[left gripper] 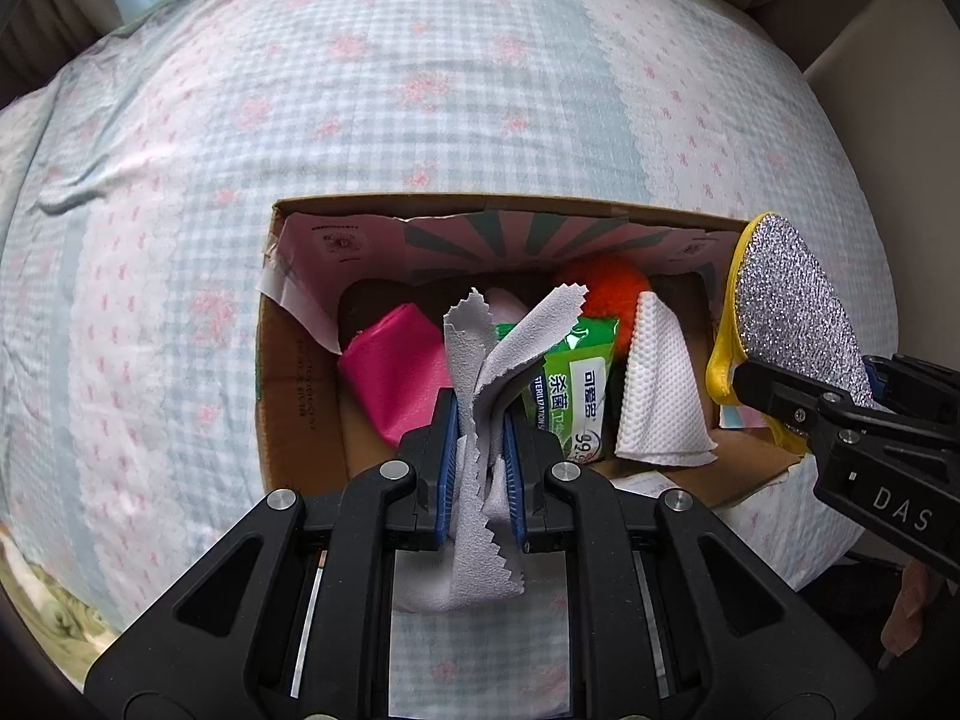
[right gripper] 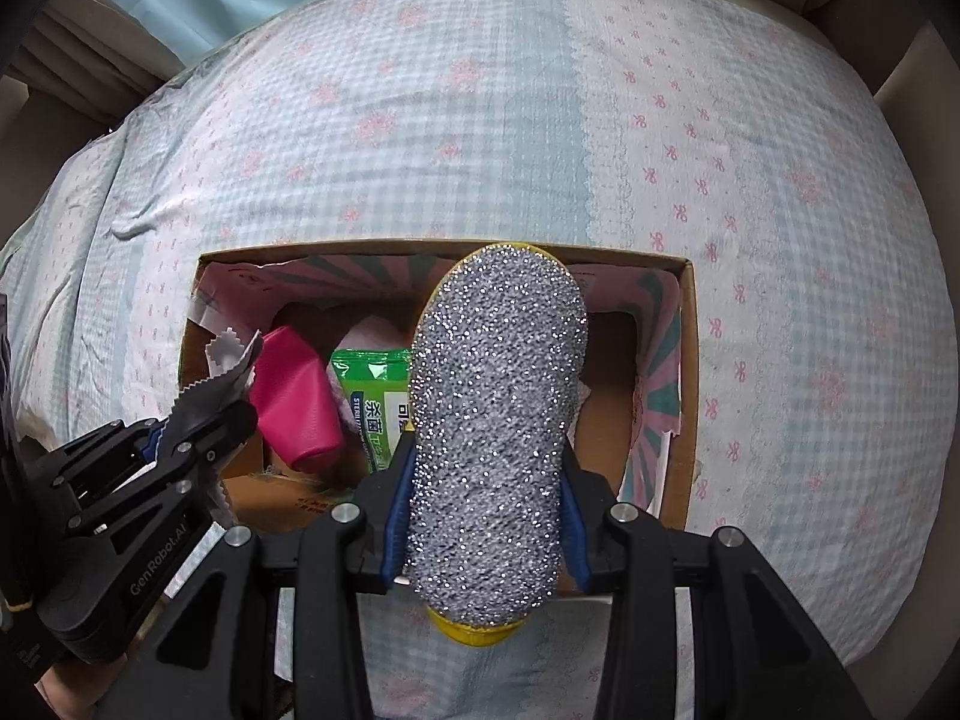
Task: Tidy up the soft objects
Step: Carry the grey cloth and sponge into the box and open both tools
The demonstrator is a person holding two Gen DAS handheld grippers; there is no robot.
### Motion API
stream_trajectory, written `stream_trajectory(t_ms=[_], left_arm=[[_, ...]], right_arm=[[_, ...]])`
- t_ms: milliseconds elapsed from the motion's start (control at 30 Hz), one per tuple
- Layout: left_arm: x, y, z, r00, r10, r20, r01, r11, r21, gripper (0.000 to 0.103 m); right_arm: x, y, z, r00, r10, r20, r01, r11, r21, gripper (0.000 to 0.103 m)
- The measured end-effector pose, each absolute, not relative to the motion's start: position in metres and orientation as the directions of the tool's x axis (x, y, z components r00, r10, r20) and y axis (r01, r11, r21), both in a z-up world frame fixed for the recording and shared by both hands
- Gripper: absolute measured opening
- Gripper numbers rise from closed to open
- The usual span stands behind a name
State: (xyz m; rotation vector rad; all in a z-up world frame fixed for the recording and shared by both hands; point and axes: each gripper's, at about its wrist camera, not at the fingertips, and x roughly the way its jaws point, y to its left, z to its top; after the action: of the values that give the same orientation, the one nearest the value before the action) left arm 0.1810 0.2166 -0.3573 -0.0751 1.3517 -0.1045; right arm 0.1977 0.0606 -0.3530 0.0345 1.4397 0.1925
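My left gripper is shut on a grey zigzag-edged cloth and holds it over the near side of an open cardboard box. My right gripper is shut on a silver glittery sponge with a yellow back, held over the box. Inside the box lie a pink pouch, a green wipes pack, a white textured cloth and an orange fluffy ball. The sponge also shows in the left wrist view, at the box's right edge.
The box sits on a bed with a blue-and-pink checked sheet. In the right wrist view, the left gripper with its cloth is at the box's left side. Beige walls or furniture edge the bed at the far right.
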Motion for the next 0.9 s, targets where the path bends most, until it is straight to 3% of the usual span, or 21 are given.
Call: stream_trajectory(t_ms=[300,400,433,467,500,533,900], left_arm=[[0.192,0.217,-0.371,0.158,-0.137,-0.978,0.099,0.988,-0.122,0.012],[0.194,0.214,-0.372,0.163,-0.145,-0.976,0.133,0.983,-0.124,0.015],[0.195,0.213,-0.372,0.159,-0.161,-0.974,0.139,0.98,-0.139,0.02],[0.196,0.212,-0.373,0.151,-0.176,-0.973,0.143,0.978,-0.155,0.048],[0.196,0.21,-0.373,0.148,-0.178,-0.973,0.145,0.977,-0.157,0.094],[0.196,0.208,-0.372,0.157,-0.179,-0.971,0.149,0.976,-0.156,0.102],[0.188,0.201,-0.369,0.166,-0.177,-0.97,0.169,0.974,-0.148,0.103]], right_arm=[[0.219,0.051,-0.358,0.078,0.158,-0.984,-0.033,0.987,0.156,0.038],[0.222,0.045,-0.357,0.072,0.157,-0.985,-0.004,0.988,0.157,0.046],[0.223,0.043,-0.358,0.073,0.165,-0.984,0.008,0.986,0.166,0.059],[0.223,0.04,-0.358,0.08,0.174,-0.981,0.023,0.984,0.177,0.079],[0.223,0.037,-0.359,0.09,0.18,-0.98,0.034,0.982,0.184,0.088],[0.223,0.035,-0.359,0.096,0.181,-0.979,0.041,0.982,0.185,0.096],[0.209,0.022,-0.369,0.072,0.237,-0.969,0.077,0.967,0.243,0.1]])
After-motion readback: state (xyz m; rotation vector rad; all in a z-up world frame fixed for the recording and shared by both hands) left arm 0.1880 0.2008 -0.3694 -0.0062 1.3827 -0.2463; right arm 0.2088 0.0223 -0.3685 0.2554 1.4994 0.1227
